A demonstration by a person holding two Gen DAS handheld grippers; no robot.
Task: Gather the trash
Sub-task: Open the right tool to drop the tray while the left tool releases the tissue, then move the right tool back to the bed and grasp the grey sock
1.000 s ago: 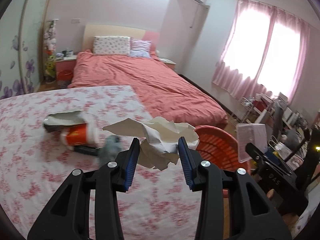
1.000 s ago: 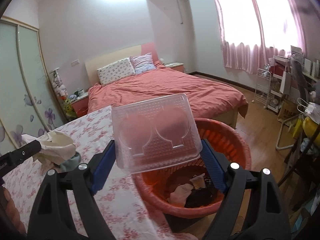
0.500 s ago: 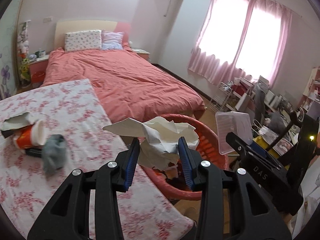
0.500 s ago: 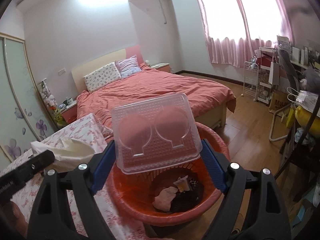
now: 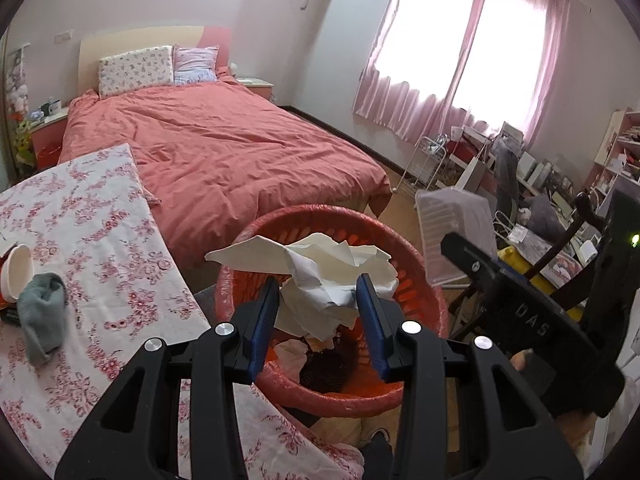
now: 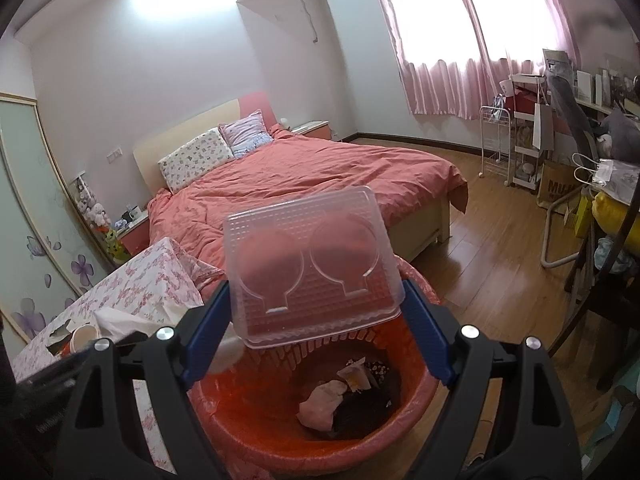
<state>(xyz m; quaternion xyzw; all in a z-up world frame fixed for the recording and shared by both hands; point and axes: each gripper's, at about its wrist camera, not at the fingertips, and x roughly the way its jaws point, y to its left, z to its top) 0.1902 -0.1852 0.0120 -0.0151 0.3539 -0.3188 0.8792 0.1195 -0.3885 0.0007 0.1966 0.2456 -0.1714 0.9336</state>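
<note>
My left gripper (image 5: 318,300) is shut on a crumpled white paper (image 5: 320,276) and holds it above the red basket (image 5: 424,280). My right gripper (image 6: 316,320) is shut on a clear plastic tray (image 6: 308,260) and holds it over the same basket (image 6: 256,432), which has scraps of trash in its bottom. The tray also shows in the left wrist view (image 5: 456,232), at the basket's right side. The crumpled paper shows at the left in the right wrist view (image 6: 120,322).
A floral-cloth table (image 5: 100,240) lies to the left with a paper cup (image 5: 16,272) and a grey sock (image 5: 42,316) on it. A bed with a red cover (image 5: 224,152) is behind. Cluttered shelves and a chair (image 6: 592,184) stand at the right.
Both grippers have swung right, away from the table, and now hang over the red basket. Each keeps its hold on its item.
</note>
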